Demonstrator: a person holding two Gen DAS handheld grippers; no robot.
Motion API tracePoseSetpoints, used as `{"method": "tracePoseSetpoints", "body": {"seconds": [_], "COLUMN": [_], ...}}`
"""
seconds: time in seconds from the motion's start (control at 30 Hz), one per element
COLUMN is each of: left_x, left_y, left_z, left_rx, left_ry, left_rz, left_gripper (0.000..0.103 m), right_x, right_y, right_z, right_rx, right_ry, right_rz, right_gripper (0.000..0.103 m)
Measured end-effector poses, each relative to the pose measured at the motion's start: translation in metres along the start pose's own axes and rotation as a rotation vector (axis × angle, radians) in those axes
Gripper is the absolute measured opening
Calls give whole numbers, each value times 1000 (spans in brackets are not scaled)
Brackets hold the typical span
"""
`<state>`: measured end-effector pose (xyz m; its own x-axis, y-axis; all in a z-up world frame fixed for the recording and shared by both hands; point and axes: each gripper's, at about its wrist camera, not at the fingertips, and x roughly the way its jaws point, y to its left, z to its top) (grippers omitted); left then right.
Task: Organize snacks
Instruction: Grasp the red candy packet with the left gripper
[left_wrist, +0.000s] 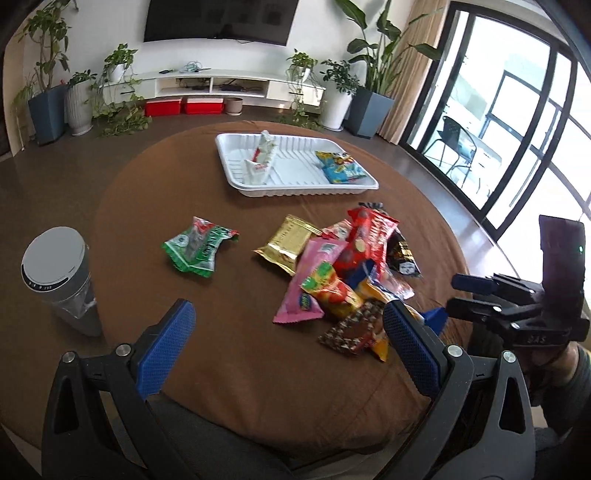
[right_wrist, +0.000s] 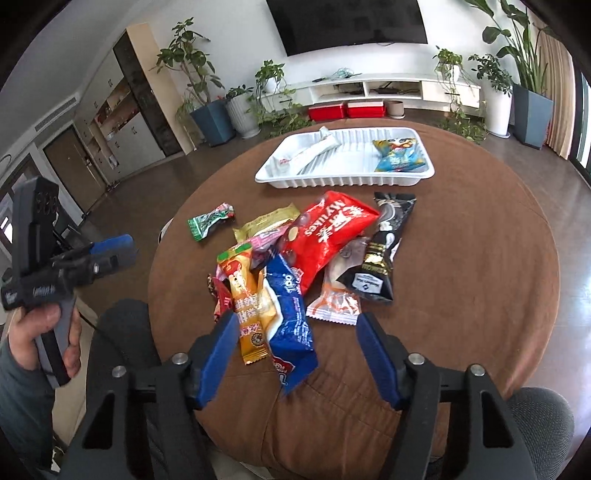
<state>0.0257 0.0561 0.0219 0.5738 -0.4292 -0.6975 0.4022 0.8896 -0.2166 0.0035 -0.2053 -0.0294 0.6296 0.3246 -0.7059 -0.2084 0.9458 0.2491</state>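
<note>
Your right gripper (right_wrist: 295, 350) stood partly open and empty above the near end of the blue foil "Tipo" packet (right_wrist: 290, 321); your left gripper (left_wrist: 288, 339) gaped wide, also empty. The heaped packets were light, crinkly and slippery, so you probably needed to pinch a sealed edge. Beyond lay the red "Myiikes" bag (right_wrist: 328, 236), then the white ribbed plastic tray (right_wrist: 295, 182).

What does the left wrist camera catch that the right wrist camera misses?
Only left: a grey lidded cup beside the table and big windows.
Only right: a tall cabinet, a door and the black packet lying in full view.
Both: the white tray holding two snacks, the green packet, the snack pile, the TV and plants.
</note>
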Motion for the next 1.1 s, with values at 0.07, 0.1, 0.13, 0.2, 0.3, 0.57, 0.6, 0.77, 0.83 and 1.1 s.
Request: {"method": "tracePoseSetpoints", "body": {"seconds": [0.07, 0.1, 0.13, 0.2, 0.3, 0.57, 0.6, 0.77, 0.83, 1.1], "left_x": [11, 20, 28, 42, 56, 89, 90, 100, 103, 104], "left_y": [-21, -30, -36, -46, -52, -48, -49, -48, -46, -39], "left_z": [-8, -8, -10, -13, -16, -16, -15, -12, -11, -15], "left_rx": [59, 84, 101, 126, 150, 173, 175, 181, 177, 149], "left_ry": [17, 37, 58, 90, 115, 190, 193, 212, 220, 223], "left_rz": [-36, -47, -61, -89, -97, -115, -116, -110, -115, -130], "left_gripper": [102, 102, 95, 81, 76, 45, 45, 45, 45, 17], "right_x": [4, 6, 6, 7, 8, 14, 15, 18, 18, 24], "right_y": [2, 1, 1, -3, -9, -10, -9, -9, -10, -4], "right_z": [-2, -2, -4, -7, -10, -14, -14, -14, -14, -14], "right_rx": [-4, -2, 3, 17, 35, 27, 25, 17, 18, -7], "right_ry": [17, 24, 30, 38, 45, 64, 67, 75, 77, 94], "right_rz": [-4, -5, -5, -8, -16, -10, -10, -15, -16, -20], "right_gripper": [66, 66, 66, 66, 66, 66, 66, 66, 66, 66]}}
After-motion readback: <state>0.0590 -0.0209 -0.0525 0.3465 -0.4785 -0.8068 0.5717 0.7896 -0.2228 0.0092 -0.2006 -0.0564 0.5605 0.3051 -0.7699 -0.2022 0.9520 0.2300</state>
